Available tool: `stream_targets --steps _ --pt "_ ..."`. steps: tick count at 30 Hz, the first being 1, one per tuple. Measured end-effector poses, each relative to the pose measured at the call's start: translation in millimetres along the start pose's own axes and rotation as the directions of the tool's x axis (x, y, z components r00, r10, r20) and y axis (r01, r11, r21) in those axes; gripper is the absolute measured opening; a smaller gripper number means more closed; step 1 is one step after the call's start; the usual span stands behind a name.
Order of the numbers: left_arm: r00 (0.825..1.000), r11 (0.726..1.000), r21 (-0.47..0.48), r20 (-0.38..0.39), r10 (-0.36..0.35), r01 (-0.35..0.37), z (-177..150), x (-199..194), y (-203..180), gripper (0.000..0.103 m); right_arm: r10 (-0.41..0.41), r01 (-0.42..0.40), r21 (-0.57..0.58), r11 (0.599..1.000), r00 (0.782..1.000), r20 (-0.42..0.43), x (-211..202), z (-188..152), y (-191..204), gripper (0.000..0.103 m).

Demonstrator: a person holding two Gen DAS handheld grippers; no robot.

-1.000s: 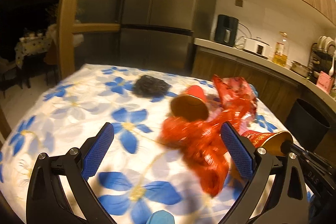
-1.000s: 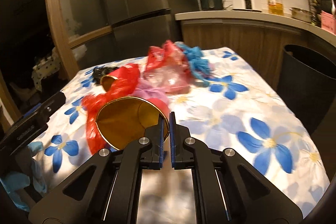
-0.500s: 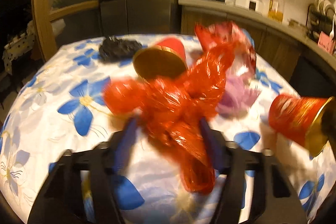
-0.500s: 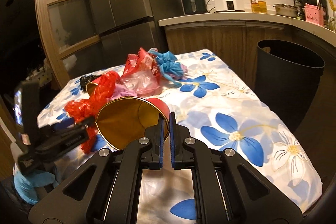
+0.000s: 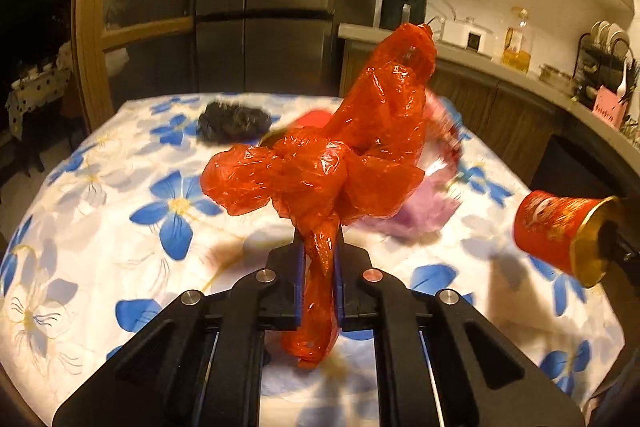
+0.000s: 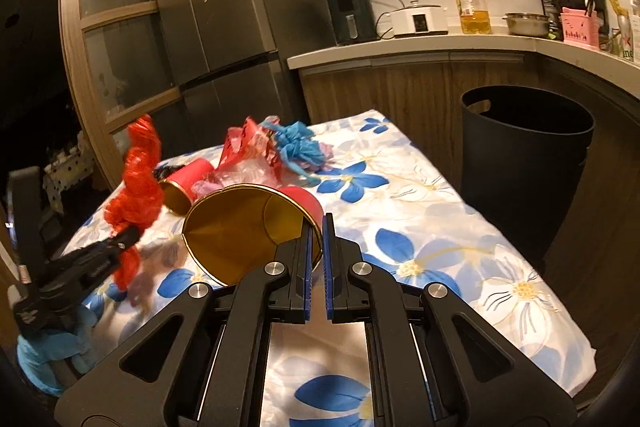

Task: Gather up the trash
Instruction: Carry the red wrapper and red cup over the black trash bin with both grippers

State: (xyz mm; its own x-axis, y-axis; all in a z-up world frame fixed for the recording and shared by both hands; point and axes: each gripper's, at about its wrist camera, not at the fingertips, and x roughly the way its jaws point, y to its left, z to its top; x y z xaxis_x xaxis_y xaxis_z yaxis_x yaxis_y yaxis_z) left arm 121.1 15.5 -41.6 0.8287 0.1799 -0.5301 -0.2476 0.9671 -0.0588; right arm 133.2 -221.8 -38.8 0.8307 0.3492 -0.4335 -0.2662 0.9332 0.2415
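Note:
My left gripper (image 5: 319, 251) is shut on a crumpled red plastic bag (image 5: 340, 163) and holds it above the flowered tablecloth (image 5: 120, 227); the bag also shows in the right wrist view (image 6: 138, 195). My right gripper (image 6: 317, 227) is shut on the rim of a red paper cup with a gold inside (image 6: 244, 231), which also shows in the left wrist view (image 5: 560, 235). A second red cup (image 6: 186, 183), a red-and-clear wrapper (image 6: 252, 151), a blue bag (image 6: 296, 143), pink plastic (image 5: 416, 215) and a black clump (image 5: 234, 121) lie on the table.
A black trash bin (image 6: 528, 155) stands on the floor right of the table, under the counter (image 6: 420, 47) with its appliances. A steel fridge (image 6: 228, 11) and a wooden glass door (image 6: 116, 47) stand behind the table.
My left gripper has closed on the red bag and lifted it off the table. My right gripper has carried the cup back and to the right.

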Motion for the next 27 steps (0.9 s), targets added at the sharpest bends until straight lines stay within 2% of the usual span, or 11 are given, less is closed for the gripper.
stream_targets --steps 6,14,18,27 --pt "0.998 0.999 0.033 0.053 -0.041 0.040 16.2 -15.8 -25.4 0.011 -0.016 0.016 0.020 1.000 0.999 0.036 -10.5 6.9 -14.9 0.005" --pt "0.986 0.986 0.097 0.090 -0.142 0.133 33.5 -17.7 -84.1 0.011 -0.075 0.070 0.053 0.996 0.993 0.093 -25.9 21.5 -46.3 0.005" --pt "0.975 0.975 0.135 0.110 -0.193 0.178 42.8 -17.8 -116.8 0.011 -0.119 0.111 0.073 0.991 0.985 0.124 -34.5 29.4 -65.8 0.005" --pt "0.932 0.925 0.221 0.127 -0.341 0.308 66.0 -11.4 -194.8 0.011 -0.246 0.225 0.120 0.967 0.947 0.206 -54.1 55.8 -115.8 0.005"
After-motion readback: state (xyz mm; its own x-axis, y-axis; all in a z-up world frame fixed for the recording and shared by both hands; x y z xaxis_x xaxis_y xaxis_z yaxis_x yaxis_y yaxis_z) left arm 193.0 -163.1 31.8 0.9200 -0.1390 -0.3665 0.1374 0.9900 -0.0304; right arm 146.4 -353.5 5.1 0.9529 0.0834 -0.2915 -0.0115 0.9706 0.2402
